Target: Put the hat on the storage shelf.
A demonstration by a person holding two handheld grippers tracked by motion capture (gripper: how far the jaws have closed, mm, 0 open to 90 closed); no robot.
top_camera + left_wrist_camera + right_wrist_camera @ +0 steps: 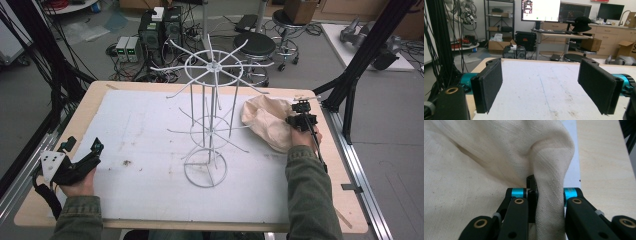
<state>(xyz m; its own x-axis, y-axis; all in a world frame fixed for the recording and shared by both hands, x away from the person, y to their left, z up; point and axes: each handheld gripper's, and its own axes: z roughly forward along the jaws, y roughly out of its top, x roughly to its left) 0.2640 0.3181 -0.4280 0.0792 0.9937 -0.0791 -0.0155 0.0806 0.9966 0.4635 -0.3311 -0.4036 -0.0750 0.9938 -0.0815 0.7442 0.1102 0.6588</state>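
A cream cloth bag (267, 122) lies crumpled on the white mat at the right of the table. My right gripper (299, 120) is at its right edge, shut on a fold of the cloth bag (549, 195) that stands up between its jaws in the right gripper view. A white wire rack (210, 105) with radiating arms stands upright in the middle of the mat. My left gripper (82, 150) rests at the table's left edge, open, and its two black pads (487, 85) stand wide apart over bare mat with nothing between them.
A white mat (145, 135) covers most of the wooden table (95, 100). Black frame struts (360, 60) rise at the right, cables hang at the left. Stools (255, 45) and computer boxes (160, 30) stand on the floor beyond the far edge.
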